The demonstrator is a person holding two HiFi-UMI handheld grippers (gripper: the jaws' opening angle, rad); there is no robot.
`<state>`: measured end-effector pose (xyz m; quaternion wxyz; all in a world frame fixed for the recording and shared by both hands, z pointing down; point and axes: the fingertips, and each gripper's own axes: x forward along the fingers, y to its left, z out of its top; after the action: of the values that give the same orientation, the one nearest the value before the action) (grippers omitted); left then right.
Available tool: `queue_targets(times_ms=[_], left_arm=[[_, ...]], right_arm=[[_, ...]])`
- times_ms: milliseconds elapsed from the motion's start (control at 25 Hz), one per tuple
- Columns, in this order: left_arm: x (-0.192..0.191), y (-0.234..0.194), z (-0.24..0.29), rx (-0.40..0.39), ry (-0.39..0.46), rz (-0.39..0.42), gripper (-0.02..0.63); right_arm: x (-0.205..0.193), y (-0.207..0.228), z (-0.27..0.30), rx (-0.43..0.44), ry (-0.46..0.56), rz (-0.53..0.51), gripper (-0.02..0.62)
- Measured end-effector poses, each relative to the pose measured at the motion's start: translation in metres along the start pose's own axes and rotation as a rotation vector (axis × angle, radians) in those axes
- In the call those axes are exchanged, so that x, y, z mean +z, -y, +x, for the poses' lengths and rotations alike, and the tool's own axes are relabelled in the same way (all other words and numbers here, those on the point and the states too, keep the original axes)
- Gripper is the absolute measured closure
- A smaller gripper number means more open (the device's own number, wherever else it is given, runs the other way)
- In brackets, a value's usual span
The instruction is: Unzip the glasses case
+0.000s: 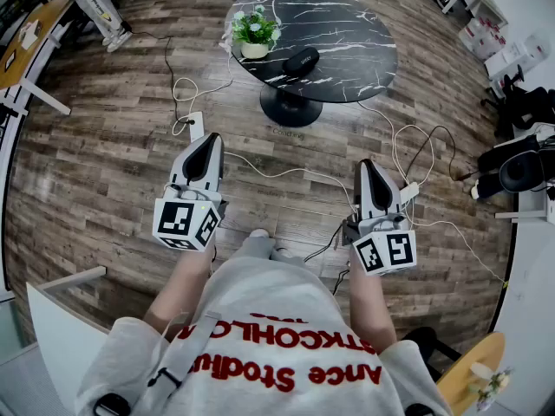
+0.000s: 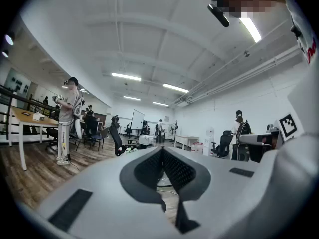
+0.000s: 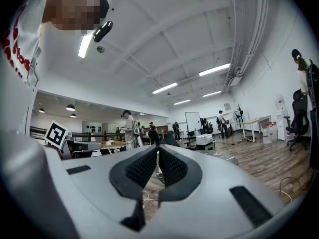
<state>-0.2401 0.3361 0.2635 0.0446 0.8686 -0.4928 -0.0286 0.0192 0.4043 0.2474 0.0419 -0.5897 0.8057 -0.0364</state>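
Both hand-held grippers are held level in front of the person's body, side by side over the wooden floor (image 1: 104,146). In the head view the left hand-held gripper (image 1: 208,143) is at the left and the right hand-held gripper (image 1: 370,166) at the right. In its own view, the left one's ribbed pads are drawn together at the tips with nothing between them; the right one's pads are likewise closed on nothing. The glasses case (image 1: 301,59), dark and oval, lies on the round black marble worktop (image 1: 364,63) ahead of the person, well apart from both grippers. It sits just beside a small potted plant (image 1: 254,33), to the plant's right in the head view. White cables (image 1: 286,173) trail across the floor between the worktop's base and the grippers.
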Motion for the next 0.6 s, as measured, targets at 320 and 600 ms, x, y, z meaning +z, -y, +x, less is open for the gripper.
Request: queue_targets(times_ms=[320, 600], left_arm=[[-0.003, -0.008, 0.005, -0.028, 0.006, -0.003, 0.6], [-0.023, -0.012, 0.018, -0.05, -0.055, -0.009, 0.6]], right_arm=[[0.0, -0.009, 0.009, -0.001, 0.025, 0.003, 0.569], [-0.011, 0.007, 0.02, -0.011, -0.007, 0.033, 0.569]])
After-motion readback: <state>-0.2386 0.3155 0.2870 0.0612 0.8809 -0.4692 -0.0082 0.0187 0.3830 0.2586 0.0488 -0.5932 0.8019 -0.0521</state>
